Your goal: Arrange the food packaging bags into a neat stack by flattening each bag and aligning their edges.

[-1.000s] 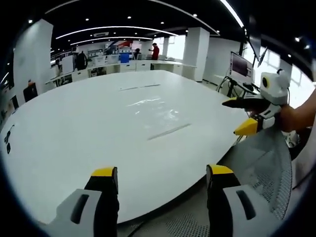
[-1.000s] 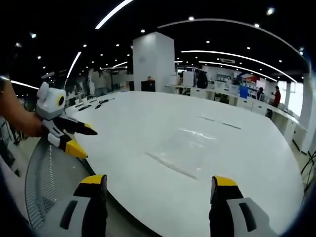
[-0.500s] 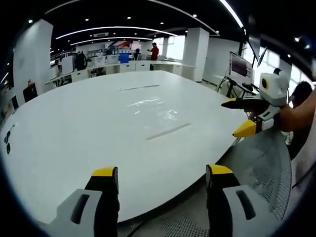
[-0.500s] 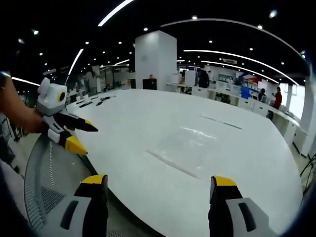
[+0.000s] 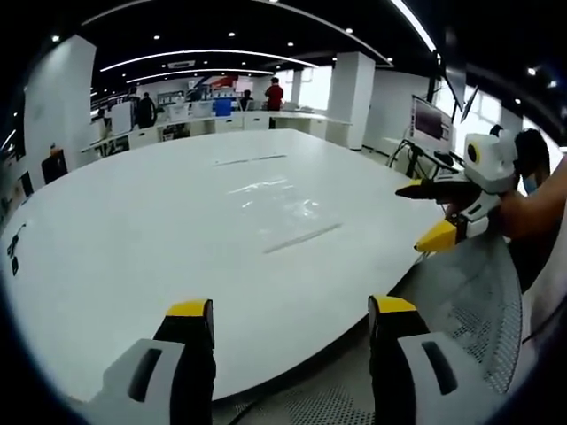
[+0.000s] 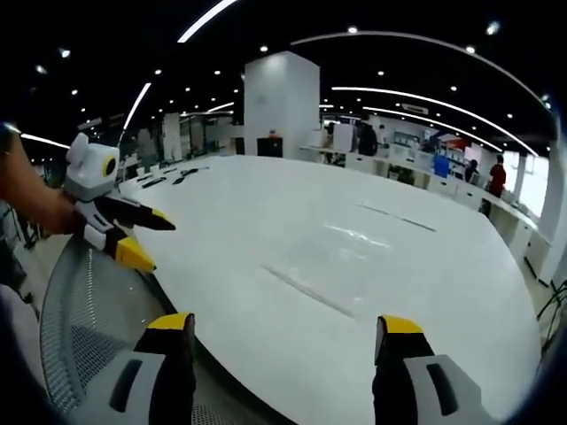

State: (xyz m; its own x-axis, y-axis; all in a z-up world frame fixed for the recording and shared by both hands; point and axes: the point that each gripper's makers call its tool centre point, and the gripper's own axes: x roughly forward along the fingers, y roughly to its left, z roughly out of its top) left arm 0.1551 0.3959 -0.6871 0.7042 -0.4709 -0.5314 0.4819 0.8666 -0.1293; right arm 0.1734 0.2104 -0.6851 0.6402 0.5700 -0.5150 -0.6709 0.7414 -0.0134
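Large white tabletop (image 5: pixel 133 239) fills the middle of the left gripper view and runs from centre to right in the right gripper view (image 6: pixel 425 292); open office behind it with a white pillar (image 6: pixel 279 106) at upper centre and a person in red (image 5: pixel 275 93) small at the top of the left gripper view. Grey mesh chair back (image 5: pixel 474 310) at lower right of the left gripper view, lower left of the right gripper view (image 6: pixel 84 319). Clear food packaging bags (image 5: pixel 288 208) lie flat on the tabletop at centre frame, nearly see-through, with a dark sealed edge along the near side; same bags sit centre right in the right gripper view (image 6: pixel 332 266); how many are layered cannot be told. Left gripper (image 5: pixel 289 312) at bottom of its own view, yellow-tipped jaws wide apart, holding nothing, above the near tabletop edge; it appears at left in the right gripper view (image 6: pixel 146 239), jaws parted. Right gripper (image 6: pixel 282 326) likewise at bottom of its view, jaws spread and empty; seen at right edge of the left gripper view (image 5: pixel 425 212), held in a hand (image 5: pixel 523 217), jaws parted.
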